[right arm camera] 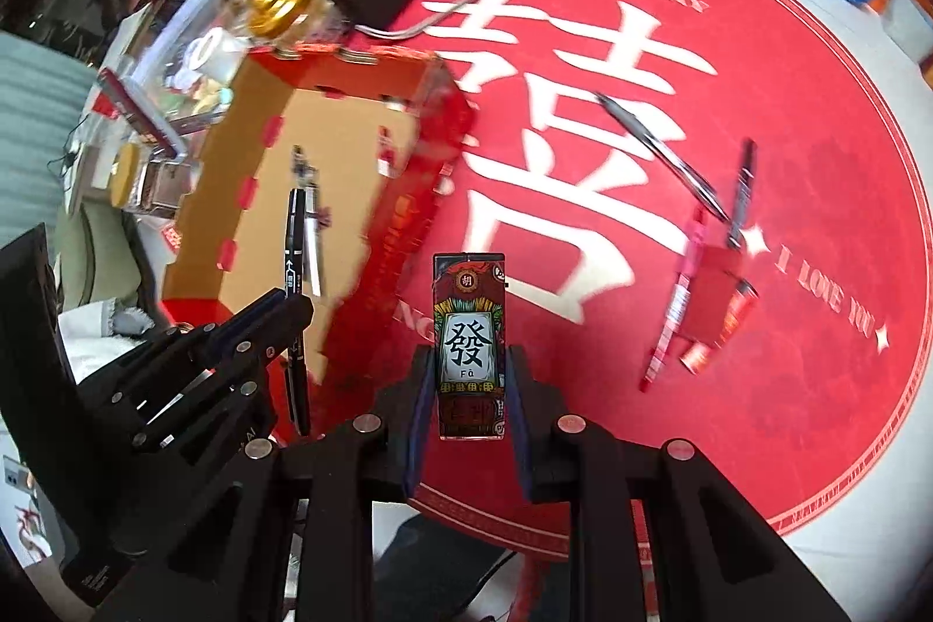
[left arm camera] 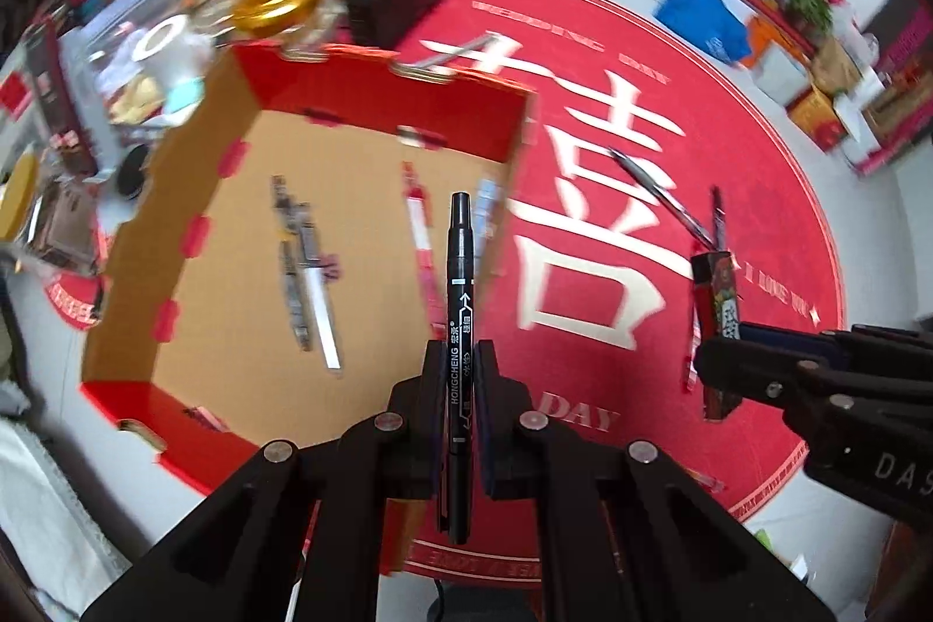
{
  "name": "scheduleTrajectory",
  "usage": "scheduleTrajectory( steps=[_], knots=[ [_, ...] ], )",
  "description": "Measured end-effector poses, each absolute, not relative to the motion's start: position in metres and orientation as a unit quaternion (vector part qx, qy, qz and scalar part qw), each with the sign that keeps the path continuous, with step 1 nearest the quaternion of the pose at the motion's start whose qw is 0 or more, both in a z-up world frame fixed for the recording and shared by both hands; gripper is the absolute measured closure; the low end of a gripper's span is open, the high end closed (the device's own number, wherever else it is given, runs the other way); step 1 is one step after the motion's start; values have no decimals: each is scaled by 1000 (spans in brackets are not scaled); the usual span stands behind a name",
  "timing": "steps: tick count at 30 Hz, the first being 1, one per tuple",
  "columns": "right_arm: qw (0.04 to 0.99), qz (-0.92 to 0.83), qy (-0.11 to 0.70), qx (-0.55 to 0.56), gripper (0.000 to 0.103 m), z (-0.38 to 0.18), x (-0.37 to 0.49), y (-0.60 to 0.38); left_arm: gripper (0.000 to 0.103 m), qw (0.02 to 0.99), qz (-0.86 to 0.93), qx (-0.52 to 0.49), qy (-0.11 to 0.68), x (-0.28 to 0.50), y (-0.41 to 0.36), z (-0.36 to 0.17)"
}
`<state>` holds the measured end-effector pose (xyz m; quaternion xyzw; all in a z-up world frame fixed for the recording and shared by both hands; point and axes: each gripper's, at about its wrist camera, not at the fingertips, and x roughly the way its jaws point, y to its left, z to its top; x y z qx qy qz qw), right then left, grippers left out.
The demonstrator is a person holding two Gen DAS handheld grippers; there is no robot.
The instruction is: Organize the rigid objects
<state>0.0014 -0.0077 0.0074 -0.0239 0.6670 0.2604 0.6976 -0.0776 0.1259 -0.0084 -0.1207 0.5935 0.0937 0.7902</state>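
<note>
Left fingers (left arm camera: 459, 359) are clamped shut on a black marker (left arm camera: 459, 284), held upright above the right wall of the box (left arm camera: 245, 80). Right fingers (right arm camera: 471, 365) are closed narrowly on a lighter (right arm camera: 470, 330) with printed artwork, held upright over the red mat (right arm camera: 787, 97). The box is seen open on the mat's left side, with a knife (left arm camera: 318, 307) and pens (left arm camera: 421, 237) lying on its floor. Still on the mat, right of the box: a silver pen (right arm camera: 659, 150), a dark pen (right arm camera: 742, 190), a pink pen (right arm camera: 676, 295). Clutter is seen beyond the box, blurred.
</note>
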Motion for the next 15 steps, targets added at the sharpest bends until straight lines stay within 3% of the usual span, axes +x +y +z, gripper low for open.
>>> scheduleTrajectory(
  steps=[15],
  knots=[
    [682, 339, 647, -33, 78, 11, -4, 108, 94, 766, 191, -127, 601, -97, 219, -25]
  ],
)
